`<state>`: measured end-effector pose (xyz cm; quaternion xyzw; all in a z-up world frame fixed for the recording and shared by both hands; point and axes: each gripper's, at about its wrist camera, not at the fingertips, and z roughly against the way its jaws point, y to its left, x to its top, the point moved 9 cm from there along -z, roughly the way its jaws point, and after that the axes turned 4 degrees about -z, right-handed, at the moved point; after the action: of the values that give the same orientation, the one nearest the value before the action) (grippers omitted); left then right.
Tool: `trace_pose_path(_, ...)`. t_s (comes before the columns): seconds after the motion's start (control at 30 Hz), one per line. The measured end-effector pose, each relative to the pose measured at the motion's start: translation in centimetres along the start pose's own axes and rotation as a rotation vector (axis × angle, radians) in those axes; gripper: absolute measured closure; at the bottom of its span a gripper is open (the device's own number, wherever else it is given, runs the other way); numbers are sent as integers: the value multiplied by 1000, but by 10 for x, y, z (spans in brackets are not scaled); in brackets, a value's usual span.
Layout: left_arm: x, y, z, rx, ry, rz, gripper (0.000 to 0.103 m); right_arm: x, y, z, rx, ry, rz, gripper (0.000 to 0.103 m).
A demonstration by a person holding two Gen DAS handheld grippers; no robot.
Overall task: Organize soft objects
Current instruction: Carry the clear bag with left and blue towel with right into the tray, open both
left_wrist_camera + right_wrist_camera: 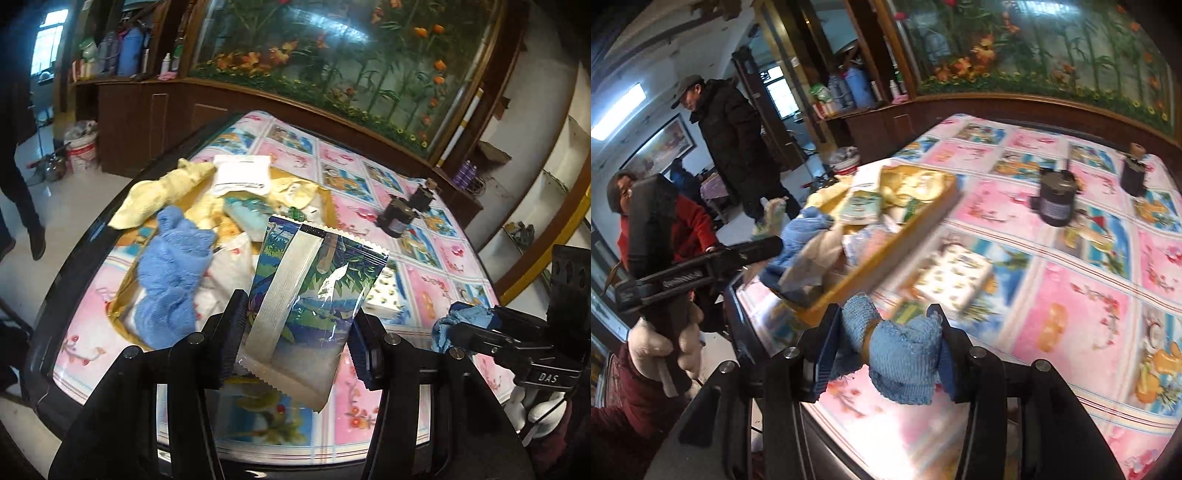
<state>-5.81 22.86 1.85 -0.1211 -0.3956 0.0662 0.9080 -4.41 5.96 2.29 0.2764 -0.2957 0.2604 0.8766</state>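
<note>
Two grippers are loaded above the table [436, 291]: the left gripper [295, 325] clamps a tissue packet [314, 280], the right gripper [886, 350] a blue cloth [901, 354]. Keep both grips firm; lower each item into the tray [886, 251] at the table's left edge

We see both views in bright, cool daylight, with a blown-out window [48, 40] at the far left of the left wrist view and a lit ceiling panel [617, 107] in the right wrist view. Glare streaks the glass mural [332, 55] and the glossy packet [314, 288]. The fisheye bends the counter [424, 288] edges and darkens the corners, and motion blur smears the tray [879, 258] in the right wrist view.
</note>
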Motion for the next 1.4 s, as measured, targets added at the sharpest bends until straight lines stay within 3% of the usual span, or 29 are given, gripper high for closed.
trace_pose_path(0.07,-3,15,1,41,-6,10,52,5,14,-15,28,19,1,56)
trace_pose_path(0.2,-3,31,-5,24,-3,63,52,29,33,-44,38,27,11,56)
trace_pose_path(0.37,6,34,-24,17,7,53,51,66,26,-79,-19,30,-11,56)
trace_pose_path(0.53,18,38,-45,74,24,37,49,95,4,-117,-91,42,-59,55)
trace_pose_path(0.6,19,36,-49,75,23,31,44,102,-4,-132,-110,49,-82,54)
trace_pose_path(0.67,20,34,-50,74,13,25,32,106,-10,-144,-111,57,-109,49)
trace_pose_path(0.77,21,33,-51,67,-5,24,32,108,-17,-155,-88,70,-152,44)
trace_pose_path(0.97,23,31,-40,77,-40,41,32,115,-16,-154,-57,43,-139,25)
trace_pose_path(1.23,32,24,6,202,-204,9,32,123,1,-115,43,-35,-157,21)
trace_pose_path(1.4,27,15,21,291,-230,-17,31,117,23,-84,156,-68,-164,19)
